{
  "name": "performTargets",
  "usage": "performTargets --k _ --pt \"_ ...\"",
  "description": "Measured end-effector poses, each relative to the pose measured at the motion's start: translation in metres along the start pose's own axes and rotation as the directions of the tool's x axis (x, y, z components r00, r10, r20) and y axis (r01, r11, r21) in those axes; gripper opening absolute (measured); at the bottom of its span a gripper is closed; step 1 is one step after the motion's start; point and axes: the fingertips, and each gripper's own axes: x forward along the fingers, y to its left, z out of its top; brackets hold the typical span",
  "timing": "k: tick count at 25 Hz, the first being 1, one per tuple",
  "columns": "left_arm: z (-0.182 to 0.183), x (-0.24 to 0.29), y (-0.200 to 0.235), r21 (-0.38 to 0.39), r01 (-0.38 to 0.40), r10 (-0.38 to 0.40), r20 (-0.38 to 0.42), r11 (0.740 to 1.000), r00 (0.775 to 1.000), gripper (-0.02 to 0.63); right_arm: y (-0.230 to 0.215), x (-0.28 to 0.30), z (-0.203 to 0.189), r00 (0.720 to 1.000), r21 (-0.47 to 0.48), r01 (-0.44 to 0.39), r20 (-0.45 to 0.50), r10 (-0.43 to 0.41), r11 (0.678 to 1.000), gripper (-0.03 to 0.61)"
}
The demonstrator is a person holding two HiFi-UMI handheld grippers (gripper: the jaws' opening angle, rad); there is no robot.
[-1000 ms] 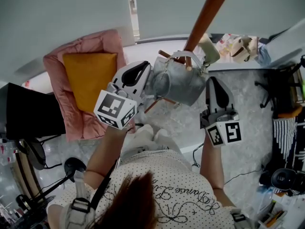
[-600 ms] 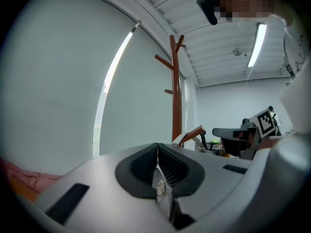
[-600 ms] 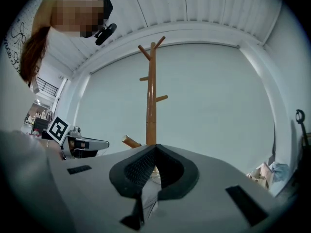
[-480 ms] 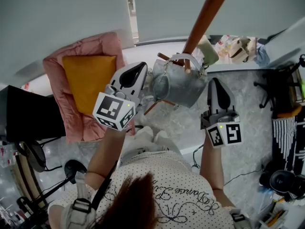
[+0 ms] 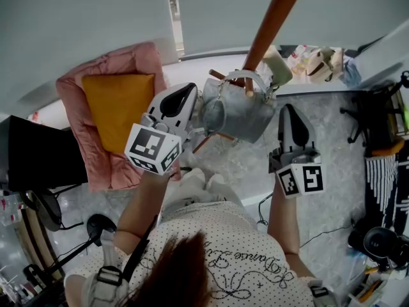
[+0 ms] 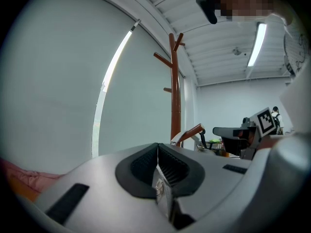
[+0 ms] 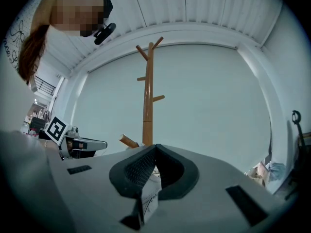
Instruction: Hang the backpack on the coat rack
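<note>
Left gripper [image 6: 158, 148]: jaws clenched, pads meeting on a thin grey tab [image 6: 159, 191] with a small metal ring, judged to be part of the backpack [image 5: 239, 112]. Right gripper [image 7: 155, 149]: likewise clenched, with a white printed label [image 7: 148, 200] pinched between its pads, probably the bag's as well. The backpack: grey, held up between the two grippers against the pole of the coat rack [image 5: 276, 18], one gripper at each side. Top handle [image 5: 254, 75]: appears looped over a wooden peg [image 5: 219, 74] close to the pole. Step in hand: final seating of the handle on the peg. Next move calls for opening both jaws, perhaps one at a time, so the weight settles onto the peg. A level withdrawal clear of the bag follows.
</note>
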Motion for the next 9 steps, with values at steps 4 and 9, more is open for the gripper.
performTargets --k 4,9 --pt "-0.0012 0.0005 0.0002 -0.001 -0.003 0.003 -0.004 1.000 1.000 0.005 -0.0018 -0.0002 -0.0016 1.000 0.001 0.006 -0.006 -0.006 1.000 0.011" --pt "-0.0001 0.0004 0.0010 0.002 -0.010 0.010 -0.001 1.000 1.000 0.005 -0.0018 0.0020 -0.0038 1.000 -0.008 -0.003 -0.029 0.003 1.000 0.011"
